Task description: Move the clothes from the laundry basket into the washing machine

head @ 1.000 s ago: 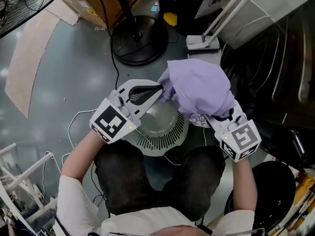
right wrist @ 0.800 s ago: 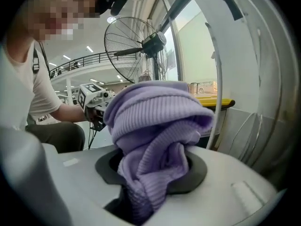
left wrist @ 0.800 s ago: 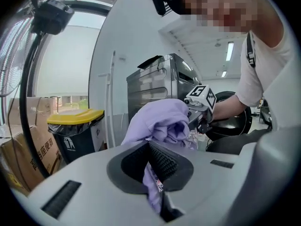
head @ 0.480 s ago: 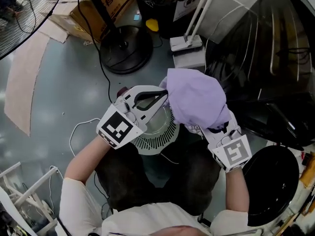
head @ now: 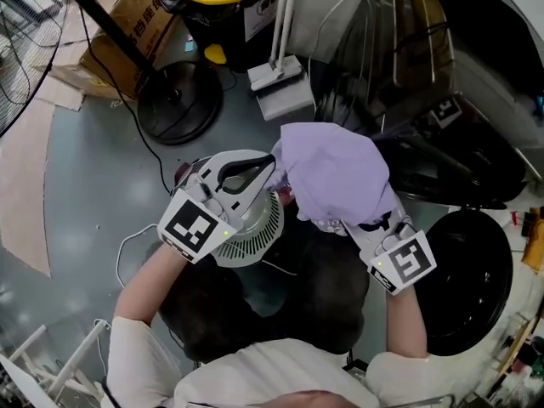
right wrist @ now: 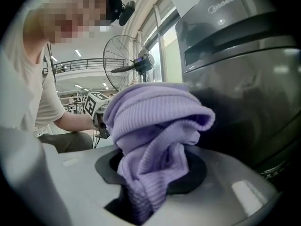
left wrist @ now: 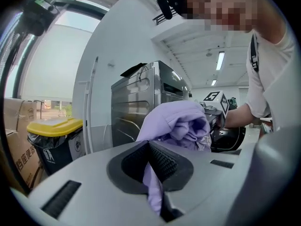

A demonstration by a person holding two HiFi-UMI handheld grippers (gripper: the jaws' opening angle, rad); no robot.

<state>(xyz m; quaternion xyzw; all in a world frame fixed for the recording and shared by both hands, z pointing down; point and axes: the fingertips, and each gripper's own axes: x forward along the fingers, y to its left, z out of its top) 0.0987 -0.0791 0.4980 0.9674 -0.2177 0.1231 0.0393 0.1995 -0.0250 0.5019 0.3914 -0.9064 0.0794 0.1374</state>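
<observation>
The grey floor [head: 85, 177] has wires [head: 127, 238] on it. Above the laundry basket [head: 255, 238], near the washing machine [right wrist: 235, 88], both claws pinch the purple sweater [head: 336, 172]: the left claw [left wrist: 155, 175] a thin edge, the right claw [right wrist: 148, 182] a thick bunch. The thin edge might slip, so cloth droops and snags.

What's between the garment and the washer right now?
Nothing visible. The garment, clamped in the left gripper and right gripper, hangs in open air beside the washer. Whether the washer is open, I can't tell.
</observation>
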